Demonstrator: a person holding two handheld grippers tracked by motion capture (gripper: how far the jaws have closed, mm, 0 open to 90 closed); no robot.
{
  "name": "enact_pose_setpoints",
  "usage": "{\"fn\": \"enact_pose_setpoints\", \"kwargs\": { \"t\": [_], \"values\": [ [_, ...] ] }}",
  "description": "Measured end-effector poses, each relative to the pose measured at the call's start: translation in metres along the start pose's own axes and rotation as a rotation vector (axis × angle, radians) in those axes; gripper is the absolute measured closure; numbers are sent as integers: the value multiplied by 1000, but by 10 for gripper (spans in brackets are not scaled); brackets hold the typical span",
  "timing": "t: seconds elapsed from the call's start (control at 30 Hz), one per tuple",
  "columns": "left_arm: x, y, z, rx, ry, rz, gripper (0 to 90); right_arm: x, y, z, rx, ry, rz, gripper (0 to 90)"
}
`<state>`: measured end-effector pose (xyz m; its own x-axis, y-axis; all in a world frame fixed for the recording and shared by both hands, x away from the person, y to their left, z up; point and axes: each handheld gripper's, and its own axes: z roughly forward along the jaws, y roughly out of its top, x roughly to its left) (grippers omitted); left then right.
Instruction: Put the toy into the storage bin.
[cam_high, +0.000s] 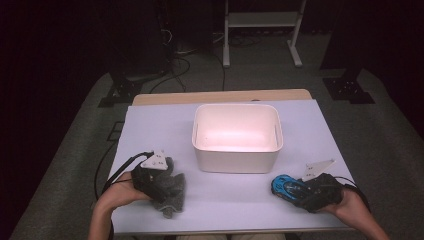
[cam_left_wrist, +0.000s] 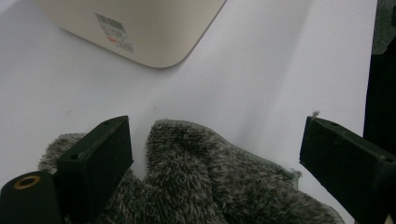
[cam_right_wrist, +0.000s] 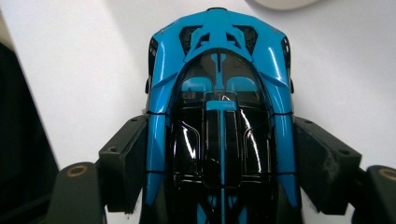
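Right gripper (cam_high: 300, 188), lower right of the high view, is clamping its jaws on the blue toy car (cam_right_wrist: 219, 112); left gripper (cam_high: 159, 176), jaws apart, is straddling the grey fleece cloth (cam_left_wrist: 210, 182) on the tabletop (cam_high: 150, 130). Keep the flank grip level before lifting toward the white bin (cam_high: 237, 159).

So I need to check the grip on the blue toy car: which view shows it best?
The right gripper view: the glossy blue-and-black toy car sits close up between the right gripper fingers. The high view shows it small, half hidden.
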<state>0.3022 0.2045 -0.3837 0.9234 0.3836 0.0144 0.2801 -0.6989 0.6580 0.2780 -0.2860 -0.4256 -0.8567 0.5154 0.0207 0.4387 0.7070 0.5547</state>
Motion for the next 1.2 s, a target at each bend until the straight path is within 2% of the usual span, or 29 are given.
{"fn": "enact_pose_setpoints", "kwargs": {
  "t": [0.4, 0.67, 0.97, 1.2],
  "values": [
    [1, -1, 0, 1, 0, 1, 88, 9, 18, -23, -21, 39, -34, 252],
    [1, -1, -2, -3, 1, 2, 88, 16, 37, -54, -41, 56, -70, 252],
    [1, -1, -2, -9, 2, -3, 88, 25, 70, -93, -62, 53, -133, 252],
    [2, -2, -1, -5, -1, 1, 88, 26, 103, -108, -68, 74, -184, 252]
  ]
}}
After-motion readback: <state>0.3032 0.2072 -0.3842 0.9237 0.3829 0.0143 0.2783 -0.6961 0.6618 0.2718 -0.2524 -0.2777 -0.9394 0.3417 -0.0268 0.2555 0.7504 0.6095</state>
